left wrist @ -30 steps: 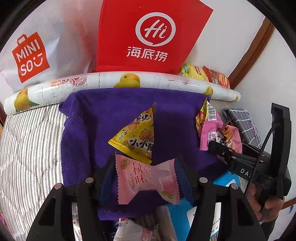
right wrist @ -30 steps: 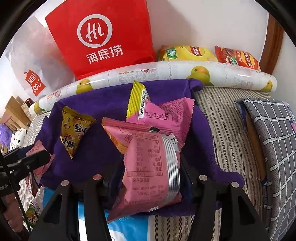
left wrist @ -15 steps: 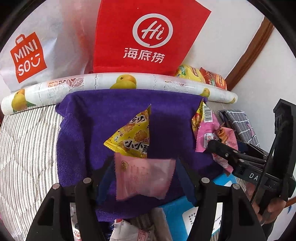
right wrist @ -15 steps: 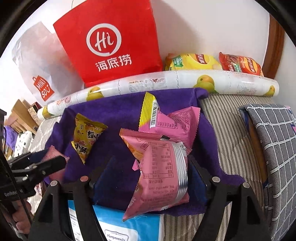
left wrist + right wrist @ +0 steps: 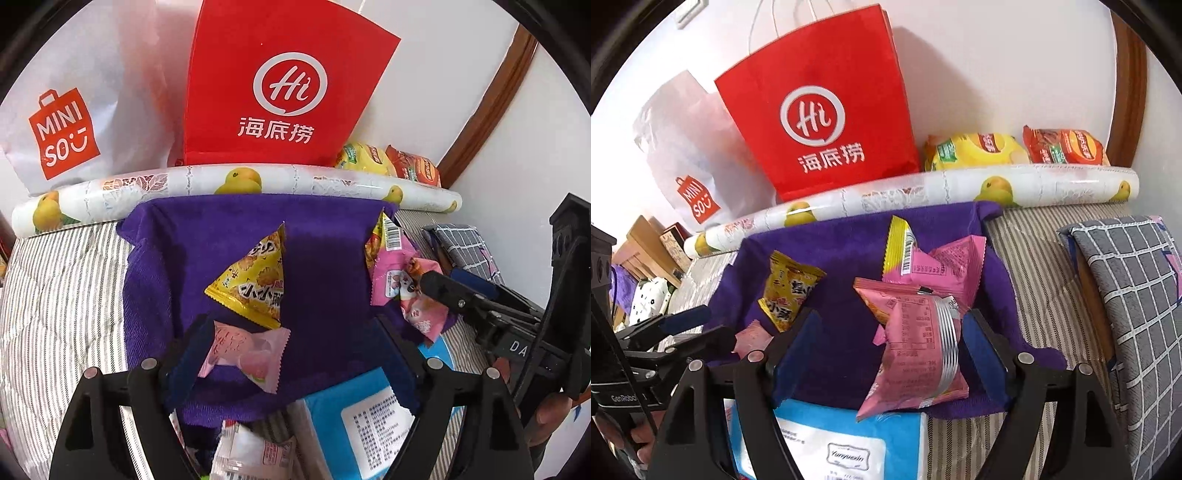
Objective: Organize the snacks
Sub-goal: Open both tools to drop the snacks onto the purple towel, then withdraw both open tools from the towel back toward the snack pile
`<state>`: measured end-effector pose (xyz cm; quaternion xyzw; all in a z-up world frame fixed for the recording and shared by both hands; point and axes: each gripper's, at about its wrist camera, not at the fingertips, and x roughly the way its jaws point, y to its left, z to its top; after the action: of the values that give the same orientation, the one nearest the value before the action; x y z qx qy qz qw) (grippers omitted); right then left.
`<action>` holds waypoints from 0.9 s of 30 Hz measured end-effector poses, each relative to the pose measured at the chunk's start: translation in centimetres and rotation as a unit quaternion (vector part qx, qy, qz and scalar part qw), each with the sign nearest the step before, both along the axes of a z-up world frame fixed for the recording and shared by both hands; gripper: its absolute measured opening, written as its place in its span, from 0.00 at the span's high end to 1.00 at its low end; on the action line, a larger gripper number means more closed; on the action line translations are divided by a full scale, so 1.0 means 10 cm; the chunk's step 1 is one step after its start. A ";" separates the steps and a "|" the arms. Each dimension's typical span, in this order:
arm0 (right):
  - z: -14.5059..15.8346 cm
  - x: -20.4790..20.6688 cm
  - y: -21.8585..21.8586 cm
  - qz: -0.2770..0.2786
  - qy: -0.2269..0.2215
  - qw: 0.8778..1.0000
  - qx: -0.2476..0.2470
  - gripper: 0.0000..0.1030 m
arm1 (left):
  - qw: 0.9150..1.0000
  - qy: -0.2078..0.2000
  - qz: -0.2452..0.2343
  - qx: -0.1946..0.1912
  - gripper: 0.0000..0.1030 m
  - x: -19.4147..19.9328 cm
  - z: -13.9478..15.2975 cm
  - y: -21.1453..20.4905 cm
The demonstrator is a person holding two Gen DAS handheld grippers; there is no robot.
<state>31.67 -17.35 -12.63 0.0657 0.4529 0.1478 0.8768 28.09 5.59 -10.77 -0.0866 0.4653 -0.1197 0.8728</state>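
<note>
Left gripper (image 5: 291, 347) opening — pale pink candy packet (image 5: 247, 354) lies on the purple towel (image 5: 325, 266) against its left pad, right pad clear. Right gripper (image 5: 890, 339) also opening, pink snack bag (image 5: 916, 343) between its jaws, resting on towel, leaning near the right pad. Yellow triangular packet (image 5: 255, 280) mid-towel.

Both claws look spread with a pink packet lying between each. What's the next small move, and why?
Probably lift both claws straight back off the purple towel. The left claw is opening and its pale pink packet lies loose against one pad only. The right claw is opening too, and the pink packet rests on the towel, ungripped. Both look delivered, so retreating avoids dragging them.
</note>
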 end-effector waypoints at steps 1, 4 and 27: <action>0.03 -0.03 0.01 0.001 -0.003 1.000 -0.001 0.22 | 1.000 0.000 0.000 0.000 0.18 -0.02 0.01 0.01; 0.11 -0.11 0.03 0.003 -0.012 1.000 -0.010 0.22 | 1.000 -0.002 0.001 -0.002 0.18 -0.11 0.06 0.03; 0.54 -0.98 0.02 0.009 -0.041 0.999 -0.001 0.22 | 1.000 0.003 0.024 -0.012 0.18 -0.86 0.27 0.20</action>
<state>21.90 -17.18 -7.24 0.0544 0.4173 0.1581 0.8933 19.49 7.63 -8.12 -0.1086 0.4644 -0.1037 0.8728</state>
